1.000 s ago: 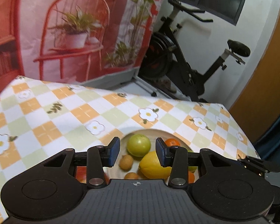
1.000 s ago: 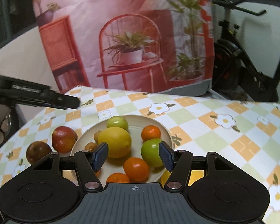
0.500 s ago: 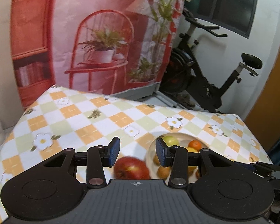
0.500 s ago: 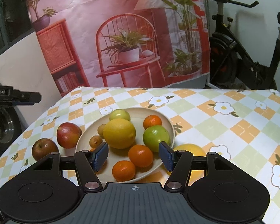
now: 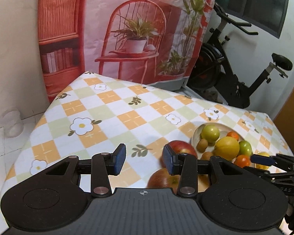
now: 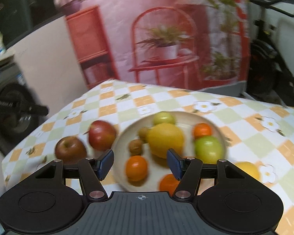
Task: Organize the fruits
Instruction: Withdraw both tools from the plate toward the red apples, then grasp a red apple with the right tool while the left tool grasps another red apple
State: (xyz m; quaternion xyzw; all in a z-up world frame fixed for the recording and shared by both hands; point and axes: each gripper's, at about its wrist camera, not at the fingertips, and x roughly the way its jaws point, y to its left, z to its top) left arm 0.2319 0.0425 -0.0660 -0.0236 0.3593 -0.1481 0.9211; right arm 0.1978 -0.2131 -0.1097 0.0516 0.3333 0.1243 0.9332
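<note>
A cream plate [image 6: 217, 125] on the checked tablecloth holds a large lemon [image 6: 164, 139], green fruits [image 6: 207, 148], oranges [image 6: 136, 167] and small brown kiwis [image 6: 135, 146]. Two red apples [image 6: 102, 134] [image 6: 70, 149] lie on the cloth left of the plate, and a second lemon [image 6: 247, 169] lies to its right. My right gripper [image 6: 140, 164] is open and empty, above the plate's near side. My left gripper [image 5: 144, 161] is open and empty over bare cloth, with the apples [image 5: 181, 146] [image 5: 162, 180] just right of its right finger. The plate [image 5: 196, 135] also shows in the left wrist view.
The table's left edge [image 5: 41, 115] drops to a tiled floor with a white jar [image 5: 11, 123]. A printed backdrop [image 5: 137, 29] stands behind the table. An exercise bike [image 5: 235, 68] stands at the back right. The right gripper [image 5: 274, 164] shows at the left view's right edge.
My left gripper has swung left, off the plate and past the apples, and has opened wider. My right gripper has shifted left toward the plate's near side; its view is now blurred.
</note>
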